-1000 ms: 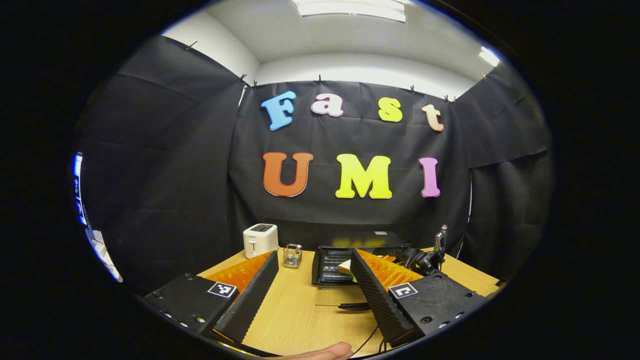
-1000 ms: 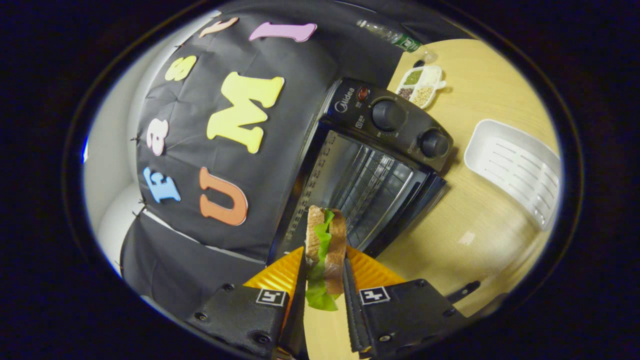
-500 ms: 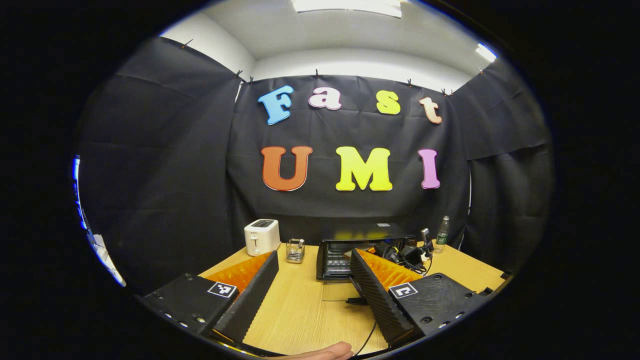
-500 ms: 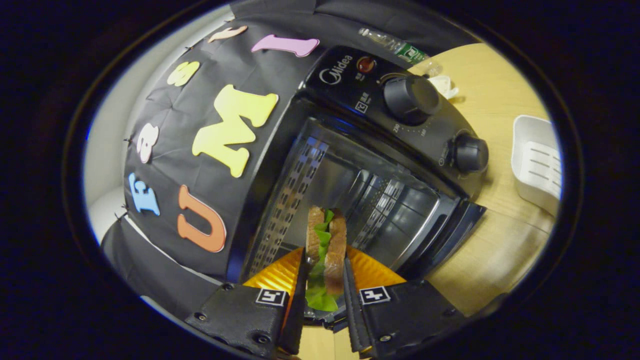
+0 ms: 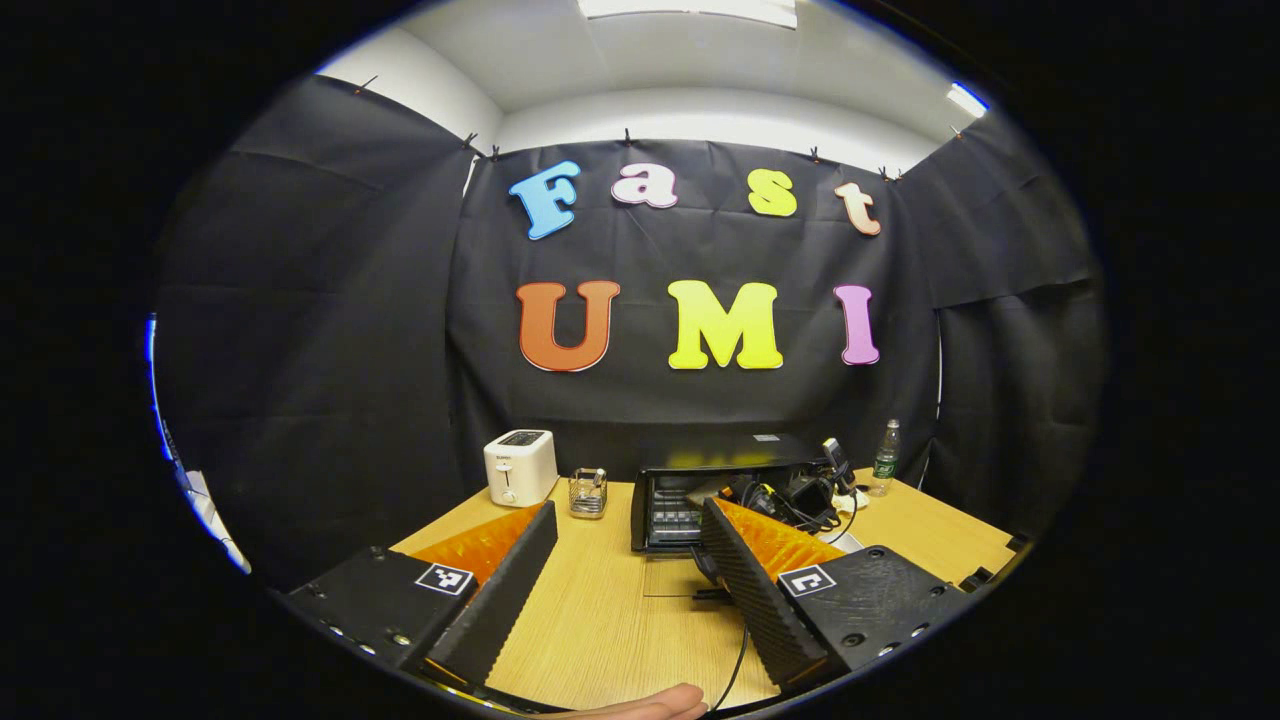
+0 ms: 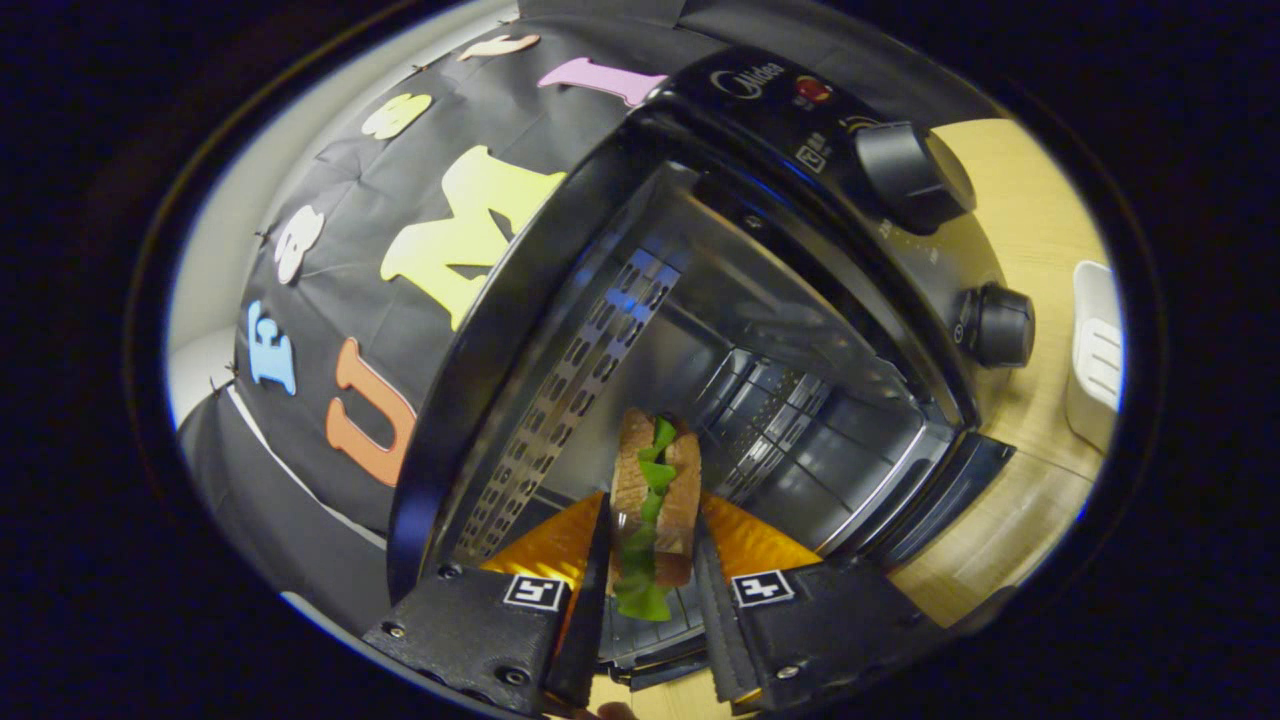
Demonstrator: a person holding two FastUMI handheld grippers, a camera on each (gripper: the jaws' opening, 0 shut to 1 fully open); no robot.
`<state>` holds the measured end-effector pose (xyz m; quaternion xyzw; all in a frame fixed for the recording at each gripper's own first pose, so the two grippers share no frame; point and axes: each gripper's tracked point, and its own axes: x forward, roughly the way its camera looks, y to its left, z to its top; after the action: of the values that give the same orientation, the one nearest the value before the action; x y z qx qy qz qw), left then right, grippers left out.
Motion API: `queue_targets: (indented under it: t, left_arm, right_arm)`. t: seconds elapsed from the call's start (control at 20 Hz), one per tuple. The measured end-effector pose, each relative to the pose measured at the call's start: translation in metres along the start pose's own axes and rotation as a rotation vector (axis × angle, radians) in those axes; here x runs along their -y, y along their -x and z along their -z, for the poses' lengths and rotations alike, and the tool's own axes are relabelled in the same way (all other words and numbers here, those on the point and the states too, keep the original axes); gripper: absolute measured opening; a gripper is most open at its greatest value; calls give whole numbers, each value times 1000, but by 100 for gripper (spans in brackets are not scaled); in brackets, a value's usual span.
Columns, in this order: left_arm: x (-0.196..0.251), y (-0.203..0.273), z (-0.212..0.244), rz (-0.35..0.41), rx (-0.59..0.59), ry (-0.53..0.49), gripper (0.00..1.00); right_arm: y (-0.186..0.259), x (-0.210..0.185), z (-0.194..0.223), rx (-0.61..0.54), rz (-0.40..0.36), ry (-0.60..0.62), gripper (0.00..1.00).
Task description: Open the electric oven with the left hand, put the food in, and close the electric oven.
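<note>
The left gripper (image 5: 625, 580) hangs wide open and empty above the table (image 5: 600, 620), the open oven (image 5: 690, 490) at one o'clock. The right gripper (image 6: 650, 600) pinches a sandwich (image 6: 655, 490) at the oven's mouth (image 6: 760, 400), knobs (image 6: 905, 180) at two o'clock.

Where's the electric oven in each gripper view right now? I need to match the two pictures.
Left gripper view: the electric oven sits small at the far end of the table, just right of centre, door open.
Right gripper view: its open cavity looms close, centre and right, behind the sandwich.
Shared landmark: the white tray, partly visible beside the oven.
</note>
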<state>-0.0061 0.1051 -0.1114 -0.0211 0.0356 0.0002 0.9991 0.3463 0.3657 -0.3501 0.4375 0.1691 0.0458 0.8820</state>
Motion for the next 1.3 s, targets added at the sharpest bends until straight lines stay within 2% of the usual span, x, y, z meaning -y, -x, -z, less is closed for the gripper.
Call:
queue_targets:
  t: [0.1,0.2,0.25,0.35,0.5,0.6,0.7,0.9,1.05,1.3]
  left_arm:
    - [2,-1,2,5,-3,4,95]
    - [3,-3,4,4,-9,7,95]
    - [3,-3,5,3,-11,8,95]
    - [2,-2,7,-3,-15,12,95]
    - [4,0,8,1,-16,17,95]
    - [4,1,9,2,-14,14,95]
    - [5,1,11,4,-17,14,95]
    - [5,3,15,2,-27,21,95]
    - [2,4,13,-9,-21,24,95]
    - [-2,7,14,-19,-23,25,95]
  right_arm:
    - [2,1,2,-22,12,44,43]
    - [4,3,4,-49,15,113,51]
    - [3,4,6,-72,12,136,59]
    - [2,-2,14,-128,-13,189,68]
    - [6,-1,5,-85,4,356,72]
    - [9,-10,3,-72,-1,472,81]
    - [9,-19,5,-76,-9,590,83]
    - [7,-11,17,-151,44,846,86]
    - [7,-4,21,-209,76,931,87]
    - [21,5,30,-328,128,982,94]
